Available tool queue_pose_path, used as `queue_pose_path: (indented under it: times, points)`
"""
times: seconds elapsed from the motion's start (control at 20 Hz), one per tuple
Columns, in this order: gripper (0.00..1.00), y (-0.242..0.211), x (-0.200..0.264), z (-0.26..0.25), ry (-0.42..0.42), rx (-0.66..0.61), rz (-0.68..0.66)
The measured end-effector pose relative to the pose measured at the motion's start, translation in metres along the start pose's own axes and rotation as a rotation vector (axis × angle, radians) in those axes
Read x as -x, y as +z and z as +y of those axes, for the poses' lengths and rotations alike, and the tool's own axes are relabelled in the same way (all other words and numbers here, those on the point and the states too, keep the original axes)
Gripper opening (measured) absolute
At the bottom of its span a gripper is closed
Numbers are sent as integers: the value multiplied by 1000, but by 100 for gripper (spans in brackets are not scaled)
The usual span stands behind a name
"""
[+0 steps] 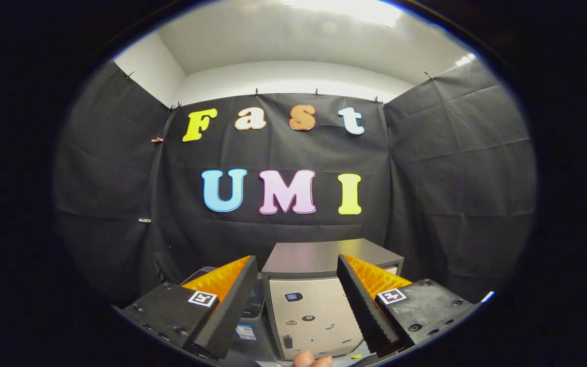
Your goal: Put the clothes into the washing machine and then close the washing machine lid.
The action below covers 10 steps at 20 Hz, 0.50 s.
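The biggest thing ahead of me is the pale boxy cabinet (314, 316) with a dark flat top (324, 257), standing against the booth's black cloth wall. Small stickers or controls dot its front face, though I cannot make out what they are. I take this box for the washing machine, and if so its top lies flat and shut; I cannot settle from here whether that dark slab is the lid at all. A closed top would fit a load already inside as well as one waiting elsewhere, so I leave that open.

Just beside it, behind my left finger, sits a darker unit (252, 318) with a label on its front; it is mostly hidden, so I cannot name it.

My gripper (301, 351) is held high and level, looking over the cabinet rather than down at it, which I judge keeps the fingers above the top edge. The fingers stand spread wide apart with nothing between them; the cabinet's front shows through the gap, well beyond the tips.

I see no clothes from this angle, so I cannot say where they lie.

Smallest is a fingertip (313, 360) of the person's hand, poking in low between the fingers. It sits close to the jaws' path, so I would mind it before closing them.
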<state>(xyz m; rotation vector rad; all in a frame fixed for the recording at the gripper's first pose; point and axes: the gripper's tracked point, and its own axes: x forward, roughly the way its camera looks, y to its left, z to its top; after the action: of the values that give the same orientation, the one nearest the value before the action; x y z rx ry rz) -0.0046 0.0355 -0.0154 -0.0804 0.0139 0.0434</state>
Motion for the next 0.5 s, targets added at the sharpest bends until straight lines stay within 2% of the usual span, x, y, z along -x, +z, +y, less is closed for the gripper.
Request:
queue_pose_path:
  times: [0.35, 0.5]
  points:
    - [99, -11, -2, -2, -19, 8, 24]
    - [99, -2, -3, -9, -54, 1, 10]
